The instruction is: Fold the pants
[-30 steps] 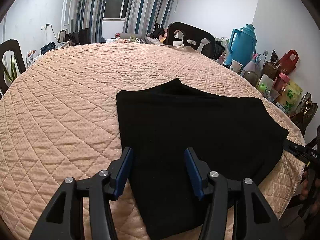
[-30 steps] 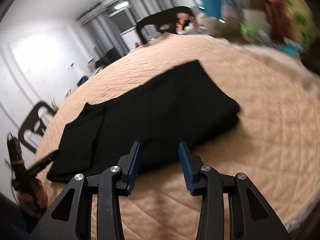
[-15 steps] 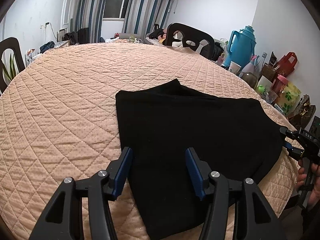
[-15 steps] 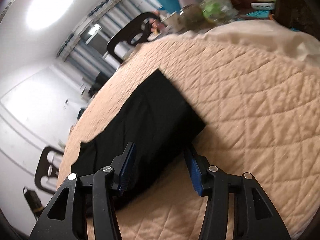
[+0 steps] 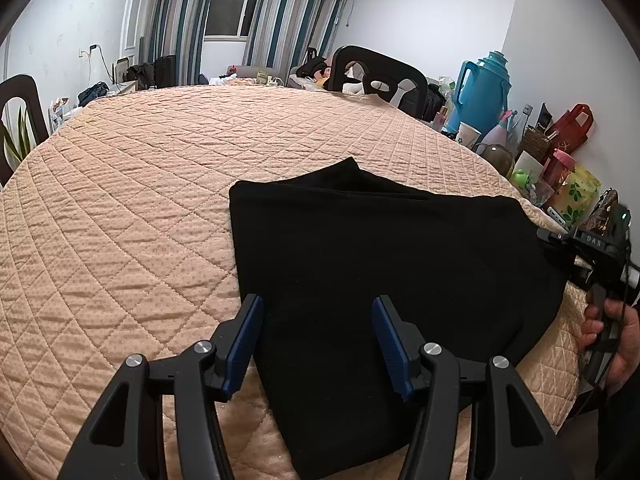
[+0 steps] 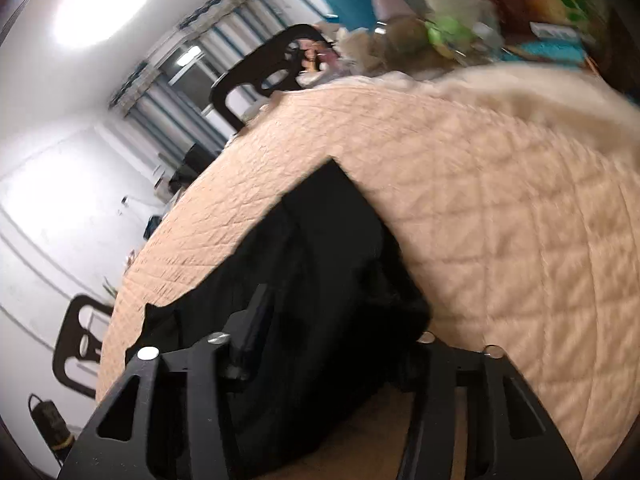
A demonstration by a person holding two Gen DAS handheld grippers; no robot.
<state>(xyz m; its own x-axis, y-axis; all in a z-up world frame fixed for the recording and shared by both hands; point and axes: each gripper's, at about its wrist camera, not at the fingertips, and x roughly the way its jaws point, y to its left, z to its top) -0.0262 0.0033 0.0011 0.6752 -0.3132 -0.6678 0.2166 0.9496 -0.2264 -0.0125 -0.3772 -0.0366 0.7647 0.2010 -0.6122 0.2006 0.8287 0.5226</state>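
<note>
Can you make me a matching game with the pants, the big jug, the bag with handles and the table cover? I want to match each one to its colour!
Things:
1. pants
2. big jug
3. bag with handles
4. table cover

Colours:
A. red
B. peach
C. black
D. blue

Pairs: 1-C, 2-D, 3-A, 4-B
</note>
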